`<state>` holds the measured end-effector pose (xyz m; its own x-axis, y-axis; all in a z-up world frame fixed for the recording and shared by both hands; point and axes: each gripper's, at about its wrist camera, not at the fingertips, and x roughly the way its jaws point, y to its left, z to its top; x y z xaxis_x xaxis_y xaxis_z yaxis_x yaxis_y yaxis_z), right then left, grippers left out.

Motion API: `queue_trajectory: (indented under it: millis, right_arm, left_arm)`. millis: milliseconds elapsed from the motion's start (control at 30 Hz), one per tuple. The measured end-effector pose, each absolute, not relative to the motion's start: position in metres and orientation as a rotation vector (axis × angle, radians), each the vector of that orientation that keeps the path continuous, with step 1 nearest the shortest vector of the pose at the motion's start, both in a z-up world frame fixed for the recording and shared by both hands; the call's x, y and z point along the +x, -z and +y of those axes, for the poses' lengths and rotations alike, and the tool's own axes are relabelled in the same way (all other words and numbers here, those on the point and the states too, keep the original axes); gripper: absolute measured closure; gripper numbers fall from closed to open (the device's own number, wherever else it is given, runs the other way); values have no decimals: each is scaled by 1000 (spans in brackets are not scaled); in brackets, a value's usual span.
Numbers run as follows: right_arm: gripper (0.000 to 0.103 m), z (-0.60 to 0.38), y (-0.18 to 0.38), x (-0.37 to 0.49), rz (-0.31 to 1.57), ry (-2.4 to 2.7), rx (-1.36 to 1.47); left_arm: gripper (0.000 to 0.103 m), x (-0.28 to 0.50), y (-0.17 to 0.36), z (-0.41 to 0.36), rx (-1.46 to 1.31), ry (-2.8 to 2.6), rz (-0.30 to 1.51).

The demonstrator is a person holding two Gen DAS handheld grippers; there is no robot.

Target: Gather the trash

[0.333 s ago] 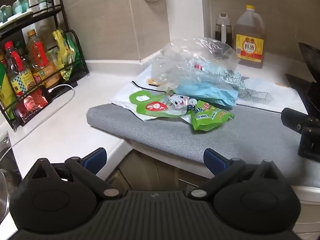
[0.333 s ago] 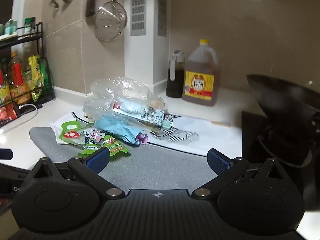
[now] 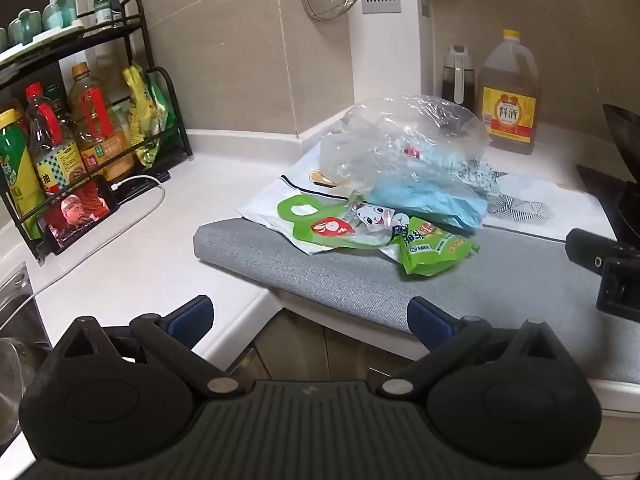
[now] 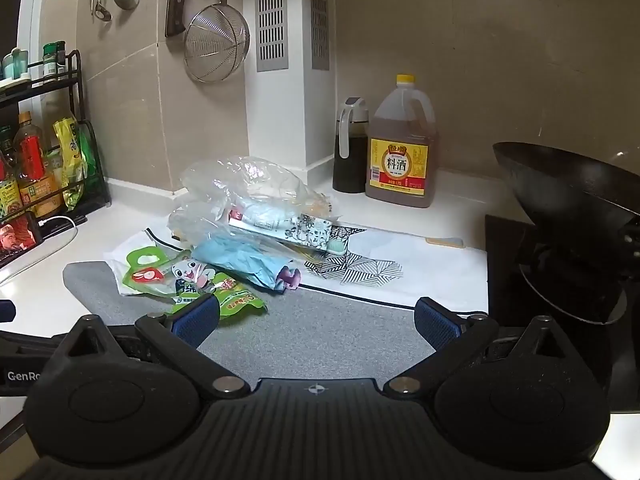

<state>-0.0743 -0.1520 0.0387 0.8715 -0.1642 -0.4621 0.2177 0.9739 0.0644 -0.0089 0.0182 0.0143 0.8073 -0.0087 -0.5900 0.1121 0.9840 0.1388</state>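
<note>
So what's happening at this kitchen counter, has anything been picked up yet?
Nothing is picked up yet. A person holds two grippers in front of a trash pile on the grey mat. The left gripper and the right gripper are both wide open and empty. The pile is untouched: a clear plastic bag on top, a blue wrapper under it, and green snack packets at the near edge. The right gripper is nearer to the pile.

- Right gripper (image 4: 316, 320), jaws wide, hovers over the grey mat (image 4: 320, 332).
- Trash pile (image 4: 240, 236) lies ahead; green wrapper (image 4: 236, 300) is nearest.
- Wok (image 4: 568, 188) at right.
</note>
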Motion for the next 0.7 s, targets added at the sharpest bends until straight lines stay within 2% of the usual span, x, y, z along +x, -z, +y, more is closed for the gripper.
queue_trajectory:
  millis: [700]
  right_arm:
    - [0,-155,-40,-87,468,181,125]
  left_arm:
    - [0,-16,-19,9,183,66,603]
